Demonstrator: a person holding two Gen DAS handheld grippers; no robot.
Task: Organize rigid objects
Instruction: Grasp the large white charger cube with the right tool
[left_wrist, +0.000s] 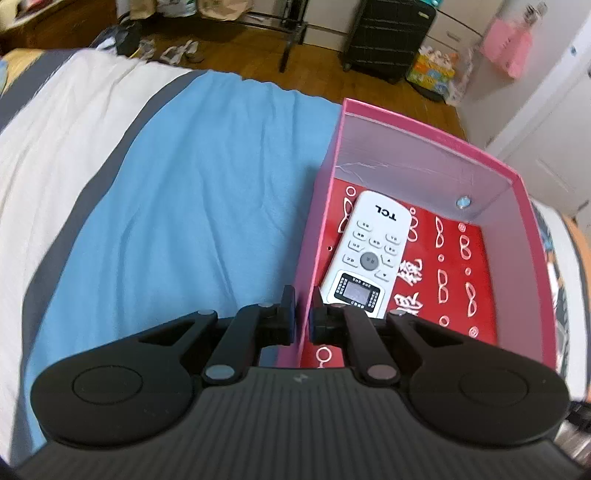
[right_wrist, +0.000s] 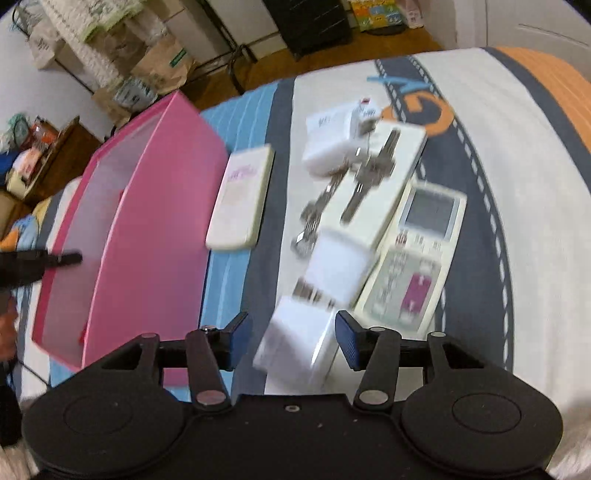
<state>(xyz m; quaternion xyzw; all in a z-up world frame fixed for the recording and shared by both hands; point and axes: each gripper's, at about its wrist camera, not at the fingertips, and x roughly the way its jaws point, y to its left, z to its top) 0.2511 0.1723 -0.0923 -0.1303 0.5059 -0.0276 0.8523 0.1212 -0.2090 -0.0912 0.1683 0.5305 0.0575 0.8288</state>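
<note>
My left gripper (left_wrist: 303, 318) is shut on the left wall of the pink box (left_wrist: 424, 136), one finger outside and one inside. A white TCL remote (left_wrist: 369, 251) lies on the box's red floor. My right gripper (right_wrist: 294, 341) stands open over the bed, to the right of the pink box (right_wrist: 147, 221). A white cube charger (right_wrist: 295, 358) shows blurred in the gap between its fingers, and the pads are apart from it. Beyond it lie a second white charger (right_wrist: 340, 266), a beige remote with a display (right_wrist: 417, 254), a bunch of keys (right_wrist: 354, 184) and a flat white device (right_wrist: 240, 199).
A white adapter (right_wrist: 332, 140) and a long white box (right_wrist: 402, 155) under the keys lie farther back. The bedspread (left_wrist: 184, 184) is blue beside the box. Past the bed's far edge are a wooden floor, a dark suitcase (left_wrist: 388, 33) and paper bags (right_wrist: 162, 66).
</note>
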